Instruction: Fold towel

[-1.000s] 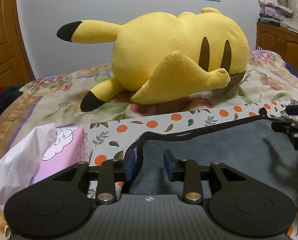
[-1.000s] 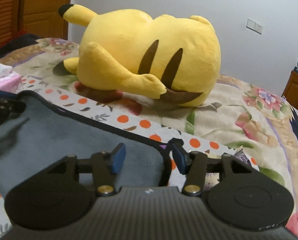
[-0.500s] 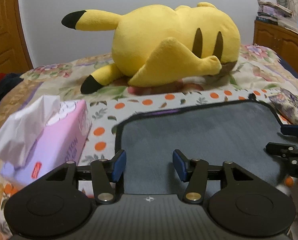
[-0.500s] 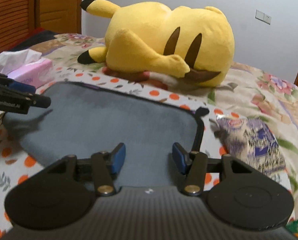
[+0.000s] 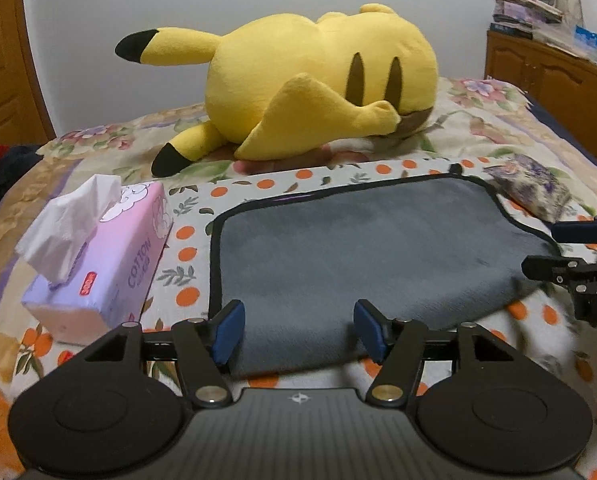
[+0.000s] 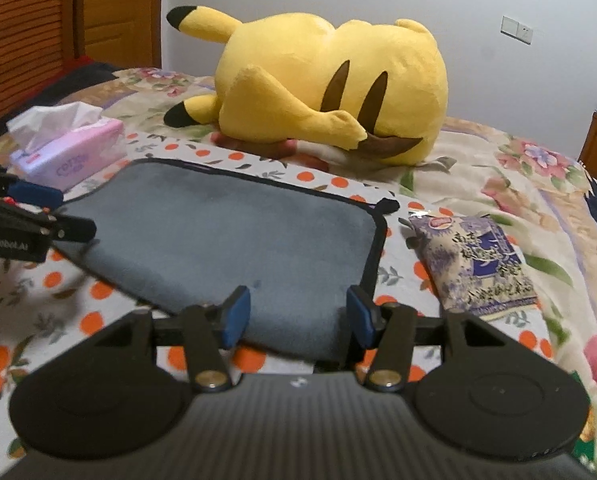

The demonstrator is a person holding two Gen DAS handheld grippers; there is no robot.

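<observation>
Towel let go, one fold looks done

Both the left gripper [image 5: 298,330] and right gripper [image 6: 296,316], clamped on corners a second ago, are now spread wide and pulled back; the grey towel [image 5: 362,248] is left doubled flat on the bed [image 6: 498,168], beside the tissue box [image 5: 98,256].
</observation>
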